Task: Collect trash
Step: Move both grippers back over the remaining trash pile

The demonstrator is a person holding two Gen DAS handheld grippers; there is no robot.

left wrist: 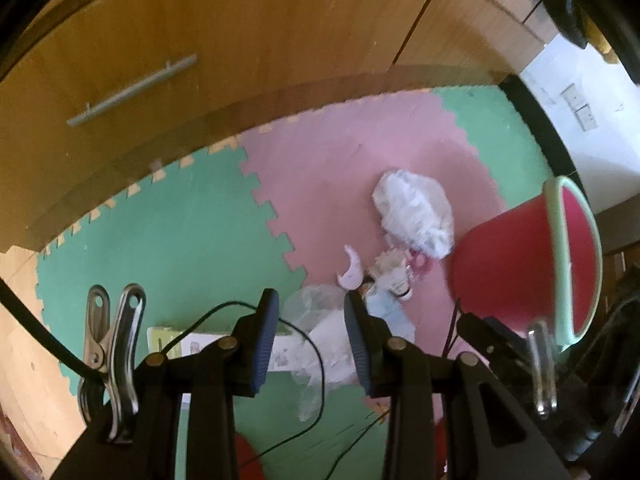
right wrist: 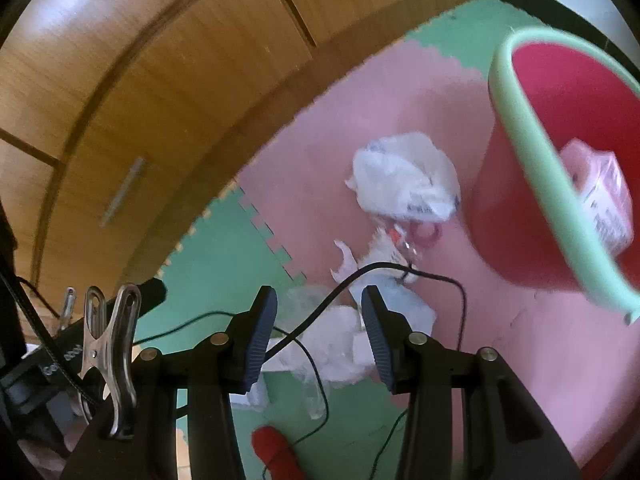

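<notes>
Trash pile [left wrist: 340, 332]: a loose heap of clear plastic film, white wrappers and a flat printed card lay on the foam floor mat [left wrist: 168, 248], just beside the red bucket's base.
White crumpled bag [right wrist: 404, 184]: it sat on the pink tile, close against the bucket wall and beyond the pile from the tools.
Pile's lie: the scraps ran in a ragged band from the card toward the bucket; no piece stood upright, and the card's long side ran along that band.
Red bucket [right wrist: 520, 208]: green-rimmed and seemingly upright, with one pinkish wrapped packet [right wrist: 600, 196] already inside.
Left tool [left wrist: 310, 340]: fingers apart, nothing between them, pointing steeply down over the film.
Right tool [right wrist: 320, 336]: fingers apart and empty, above the same heap; a black cable [right wrist: 328, 292] crossed its gap.
Step in hand: likely the approach to a pick, with most trash still out of the bucket.
Next move calls for: lowering onto one scrap, closing on a raised fold, and keeping clear of the cable.
</notes>
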